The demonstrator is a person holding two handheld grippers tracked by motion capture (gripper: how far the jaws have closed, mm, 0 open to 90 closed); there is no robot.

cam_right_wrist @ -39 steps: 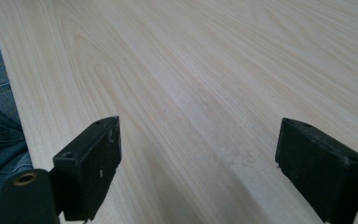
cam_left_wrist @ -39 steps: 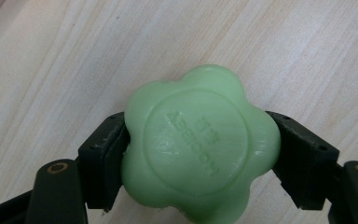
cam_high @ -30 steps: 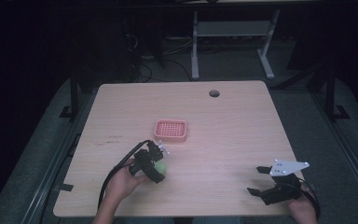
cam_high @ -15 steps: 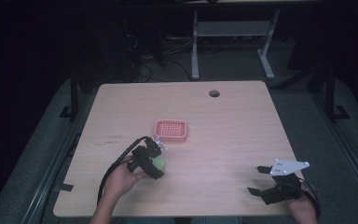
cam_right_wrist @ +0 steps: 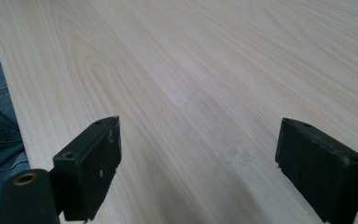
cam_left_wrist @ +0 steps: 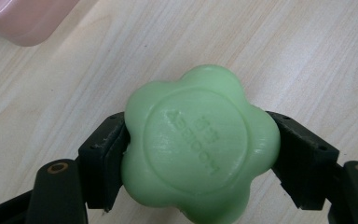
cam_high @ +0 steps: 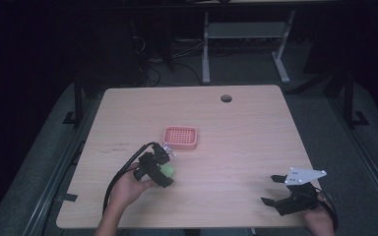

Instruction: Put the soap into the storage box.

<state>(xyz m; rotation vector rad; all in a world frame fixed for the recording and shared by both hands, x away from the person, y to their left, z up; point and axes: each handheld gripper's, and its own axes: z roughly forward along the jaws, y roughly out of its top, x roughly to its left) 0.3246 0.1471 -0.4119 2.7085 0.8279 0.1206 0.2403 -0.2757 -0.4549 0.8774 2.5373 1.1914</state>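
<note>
Since the earlier frames the left gripper (cam_high: 163,169) has carried its load a little further up the table toward the pink tray, while the right gripper (cam_high: 286,192) has stayed put near the front right corner. High view: the left gripper sits left of centre on the pale wooden table (cam_high: 246,137), clamped on a pale green flower-shaped soap bar (cam_high: 168,170); the pink perforated plastic soap tray (cam_high: 180,137) lies just beyond it, up-table and slightly right, near but not touching. The left hand is plainly the nearer to the tray; the right is well apart. Left gripper view: both black jaws press the soap's opposite lobes, its embossed face toward the camera, the bar appearing lifted off the wood; a corner of the tray (cam_left_wrist: 25,18) shows at upper left, so the tray lies ahead and left of the jaw line. Right gripper view: the jaws stand wide apart, nothing between them, above bare wood near the table edge. Judgement: the likely next move is a short forward carry to set the soap on the tray.
</note>
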